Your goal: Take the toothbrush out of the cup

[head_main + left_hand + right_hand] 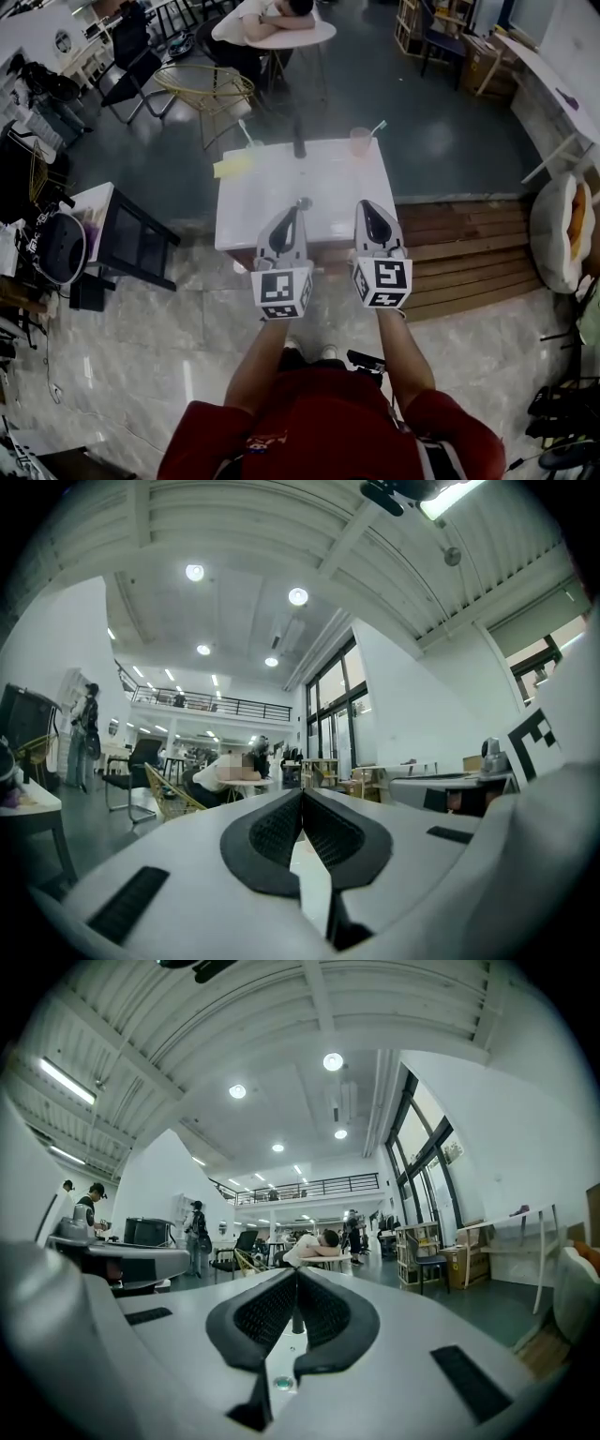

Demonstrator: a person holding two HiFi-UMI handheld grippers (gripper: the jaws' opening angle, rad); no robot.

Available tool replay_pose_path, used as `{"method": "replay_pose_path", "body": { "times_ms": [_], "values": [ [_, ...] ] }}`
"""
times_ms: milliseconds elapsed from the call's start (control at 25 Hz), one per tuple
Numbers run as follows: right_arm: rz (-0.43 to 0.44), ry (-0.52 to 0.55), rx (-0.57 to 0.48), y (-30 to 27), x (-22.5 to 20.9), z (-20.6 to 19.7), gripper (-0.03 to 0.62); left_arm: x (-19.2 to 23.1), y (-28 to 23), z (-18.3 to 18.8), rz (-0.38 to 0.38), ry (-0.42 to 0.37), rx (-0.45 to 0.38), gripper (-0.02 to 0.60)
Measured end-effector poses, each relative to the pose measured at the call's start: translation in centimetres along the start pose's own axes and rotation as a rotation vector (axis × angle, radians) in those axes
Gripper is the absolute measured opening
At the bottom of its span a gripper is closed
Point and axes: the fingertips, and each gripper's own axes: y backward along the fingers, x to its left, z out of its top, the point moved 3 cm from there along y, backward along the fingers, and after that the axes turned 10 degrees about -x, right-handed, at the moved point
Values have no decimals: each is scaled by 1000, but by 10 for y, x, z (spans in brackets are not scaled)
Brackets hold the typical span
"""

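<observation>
While you hold both tongs short of the cup (360, 142), the head view shows it, pink, at the table's (281, 192) far edge, just right of a dark bottle (299, 141). The toothbrush (377, 128) stands in it. Its long axis is near upright, head up and leaning toward the picture's right. What looks like a second cup (251, 144) with its own brush stands further left, so you could go for the wrong one. Your left gripper (302, 202) and right gripper (366, 203) are over the near edge, well apart from the cup.

In the left gripper view, the jaws are pressed together on nothing, and the cup is not seen.

The right gripper view shows the same: jaws together, empty. If you arrive shut like this, you will likely knock the cup over. If you pull across the brush's lean, the cup may well come with it.
</observation>
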Motion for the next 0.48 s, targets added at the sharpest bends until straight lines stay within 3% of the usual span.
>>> {"method": "replay_pose_path", "body": {
  "times_ms": [480],
  "values": [
    [23, 39, 1, -75, 24, -13, 28, 59, -48, -10, 1, 19, -24, 28]
  ]
}}
